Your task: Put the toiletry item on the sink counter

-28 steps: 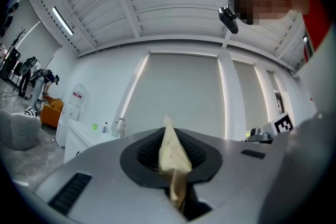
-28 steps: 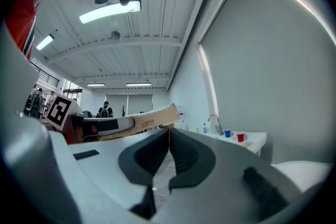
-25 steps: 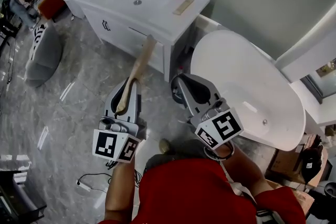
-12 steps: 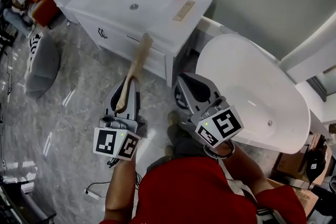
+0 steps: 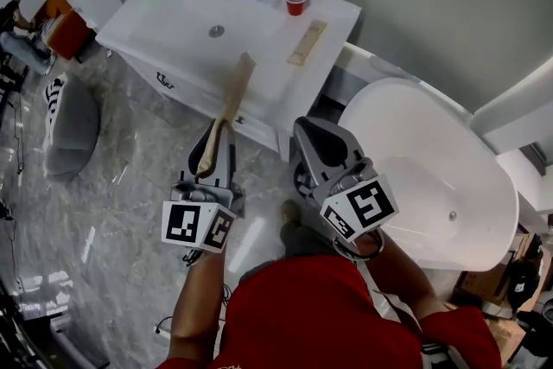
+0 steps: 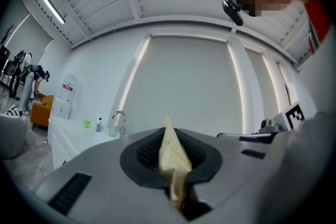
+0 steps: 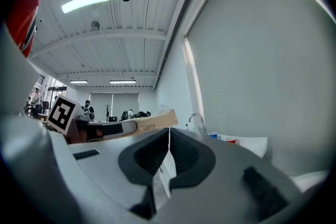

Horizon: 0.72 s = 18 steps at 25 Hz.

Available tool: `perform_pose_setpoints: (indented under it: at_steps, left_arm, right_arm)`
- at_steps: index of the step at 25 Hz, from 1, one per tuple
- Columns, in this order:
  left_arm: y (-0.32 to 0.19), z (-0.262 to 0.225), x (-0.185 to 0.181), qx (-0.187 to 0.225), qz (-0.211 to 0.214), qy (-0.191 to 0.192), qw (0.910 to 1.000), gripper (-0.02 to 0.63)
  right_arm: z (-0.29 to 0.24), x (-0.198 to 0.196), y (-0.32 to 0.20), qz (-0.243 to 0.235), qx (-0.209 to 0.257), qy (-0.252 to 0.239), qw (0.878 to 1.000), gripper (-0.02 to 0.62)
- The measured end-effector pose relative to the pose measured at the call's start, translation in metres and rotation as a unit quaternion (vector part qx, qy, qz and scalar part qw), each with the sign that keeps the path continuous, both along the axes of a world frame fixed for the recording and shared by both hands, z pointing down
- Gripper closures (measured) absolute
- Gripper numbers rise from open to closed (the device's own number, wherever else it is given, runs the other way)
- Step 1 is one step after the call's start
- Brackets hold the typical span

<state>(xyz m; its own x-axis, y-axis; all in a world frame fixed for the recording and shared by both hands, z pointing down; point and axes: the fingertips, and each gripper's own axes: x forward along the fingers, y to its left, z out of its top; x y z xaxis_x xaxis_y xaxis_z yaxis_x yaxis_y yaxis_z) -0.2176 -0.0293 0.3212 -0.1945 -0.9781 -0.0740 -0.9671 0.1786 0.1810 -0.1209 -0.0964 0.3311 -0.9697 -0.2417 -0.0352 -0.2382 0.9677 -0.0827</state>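
Vs a sec ago the white sink counter (image 5: 164, 30) is sitting way closer in head view, w/ the long pale wooden toiletry stick (image 5: 232, 104) now overlapping its front edge, so drop-off's prob getting near. Left gripper (image 5: 212, 155) is pinching the stick's end. Right gripper (image 5: 321, 149) jaws are pressing together, empty. Right gripper view is showing the stick's printed side (image 7: 142, 126), while left gripper view is only catching it edge-on (image 6: 170, 157).

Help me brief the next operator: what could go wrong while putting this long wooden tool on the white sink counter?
1. The left gripper has its jaws shut on the long pale wooden tool near one end only, so it may pivot or slip.
2. Its free end appears just past the white sink counter's front edge; coming in low could strike it.
3. Reaching far back might knock the red plastic cup or the flat wooden bar.
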Motion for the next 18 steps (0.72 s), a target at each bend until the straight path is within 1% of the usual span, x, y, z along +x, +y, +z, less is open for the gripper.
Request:
perform_pose_setpoints:
  at_steps: [3,8,13,18]
  left_arm:
    - [-0.032,0.008,-0.016,-0.010,0.002,0.001,0.9999,0.558]
    - [-0.073,0.014,-0.033,-0.019,0.017,0.007,0.9996,0.558]
    - [-0.101,0.022,-0.051,-0.029,0.026,0.020,0.9990,0.558]
    - [-0.129,0.029,-0.067,-0.033,0.057,0.021,0.9976,0.558]
  right_arm:
    - [0.004,-0.017,-0.031,0.008,-0.002,0.003,1.000,0.566]
    - [0.013,-0.035,-0.069,0.020,-0.004,0.015,1.000,0.566]
    - [0.018,-0.043,-0.086,0.036,-0.011,0.023,0.999,0.566]
    - [0.020,-0.057,-0.099,0.061,-0.006,0.037,0.997,0.566]
